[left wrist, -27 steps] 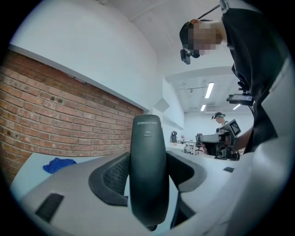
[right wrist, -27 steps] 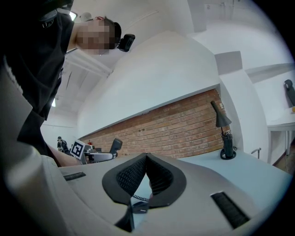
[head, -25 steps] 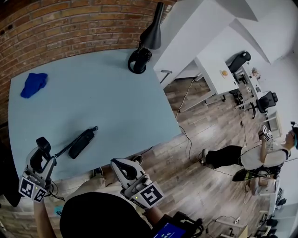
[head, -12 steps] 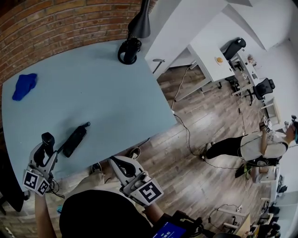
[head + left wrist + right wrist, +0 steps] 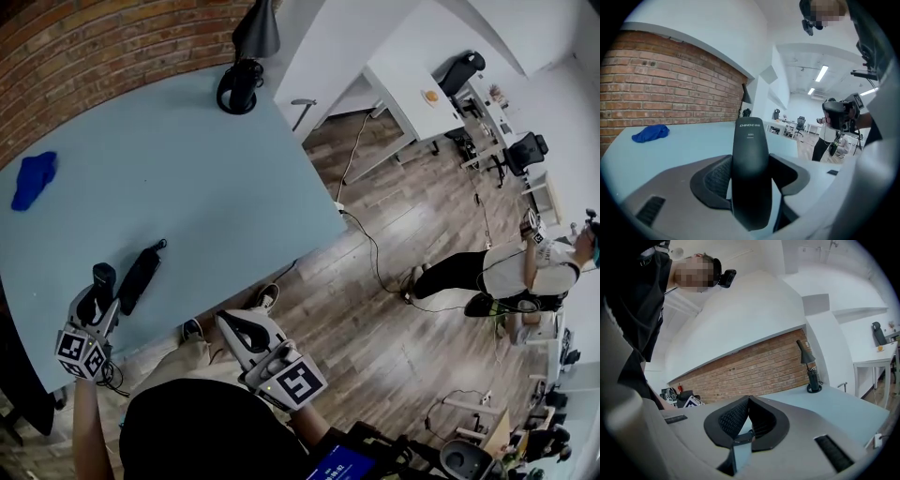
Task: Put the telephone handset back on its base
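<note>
Black, smooth, round-ended plastic handset (image 5: pixel 750 150) upright, clamped in ribbed-padded left tongs (image 5: pixel 750 183); right tongs (image 5: pixel 747 417) closed, empty.

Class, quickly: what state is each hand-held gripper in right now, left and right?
Left hand-held gripper: closed on the telephone handset.
Right hand-held gripper: closed, holding nothing.

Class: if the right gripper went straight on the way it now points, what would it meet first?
Probably the brick wall: the shut right gripper aims over the blue table, with the desk lamp off to its right. Depth is unclear.
</note>
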Demonstrator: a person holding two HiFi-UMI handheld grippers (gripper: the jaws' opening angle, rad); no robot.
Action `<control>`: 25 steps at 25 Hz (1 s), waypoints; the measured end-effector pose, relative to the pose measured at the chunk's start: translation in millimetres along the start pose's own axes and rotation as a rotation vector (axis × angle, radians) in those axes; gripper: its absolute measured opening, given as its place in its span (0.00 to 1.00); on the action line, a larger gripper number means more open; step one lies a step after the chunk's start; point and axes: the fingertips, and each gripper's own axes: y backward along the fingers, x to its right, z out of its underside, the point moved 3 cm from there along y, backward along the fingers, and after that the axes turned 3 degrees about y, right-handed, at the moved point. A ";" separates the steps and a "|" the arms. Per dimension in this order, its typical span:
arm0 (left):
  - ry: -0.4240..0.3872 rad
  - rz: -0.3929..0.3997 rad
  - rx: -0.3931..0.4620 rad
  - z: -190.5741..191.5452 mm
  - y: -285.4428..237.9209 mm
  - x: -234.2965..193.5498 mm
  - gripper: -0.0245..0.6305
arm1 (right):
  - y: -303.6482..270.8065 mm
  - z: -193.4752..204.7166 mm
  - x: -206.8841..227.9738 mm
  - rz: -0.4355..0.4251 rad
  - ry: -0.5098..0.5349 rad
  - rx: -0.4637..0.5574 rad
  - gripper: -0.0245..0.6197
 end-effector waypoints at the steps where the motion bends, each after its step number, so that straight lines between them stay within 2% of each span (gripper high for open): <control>1: 0.003 -0.007 -0.027 5.1 -6.0 -1.5 0.46 | 1.9 0.5 1.7 0.007 -0.003 0.000 0.06; 6: -0.011 -0.002 -0.129 17.8 -34.6 -2.8 0.46 | 9.5 3.0 10.3 0.039 -0.013 -0.005 0.06; 18: -0.057 0.062 -0.184 11.2 -79.7 13.6 0.46 | 28.2 3.4 28.0 0.108 -0.022 0.020 0.06; 25: -0.108 0.043 -0.280 27.1 -102.0 12.1 0.46 | 38.3 6.9 38.6 0.149 -0.025 0.029 0.06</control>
